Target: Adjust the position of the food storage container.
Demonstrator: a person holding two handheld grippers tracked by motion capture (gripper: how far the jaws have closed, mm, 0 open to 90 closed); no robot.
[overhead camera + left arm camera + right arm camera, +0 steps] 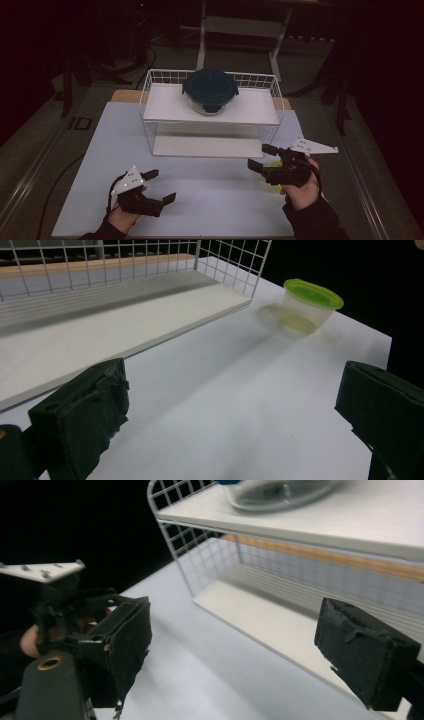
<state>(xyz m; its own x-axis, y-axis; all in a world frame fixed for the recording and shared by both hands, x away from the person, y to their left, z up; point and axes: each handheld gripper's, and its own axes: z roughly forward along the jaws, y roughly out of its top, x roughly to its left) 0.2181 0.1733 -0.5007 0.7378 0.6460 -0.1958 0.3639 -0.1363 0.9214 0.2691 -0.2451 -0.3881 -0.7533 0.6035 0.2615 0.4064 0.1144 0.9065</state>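
The room is dark, w/ a pale tabletop (200,200) lit in the middle and a white wire rack (210,112) standing at its far side. A glass bowl w/ a dark lid (210,91) sits on the rack's top shelf, up and far ahead of both tools. The right hand-held gripper (261,157) has its jaws wide apart, nothing between them. The little clear cup w/ a green lid (310,307) stands on the tabletop just behind and under it, right by the person's right hand (302,192), not held. The left hand-held gripper (161,186) is spread open too, w/ nothing in it, and the cup is far off to its right. What could go wrong, I think: the right hand is very near the cup, so a quick swing or the cable could bump it & tip it over. The cup also looks light, so a hard pinch may squash it or pop the lid.
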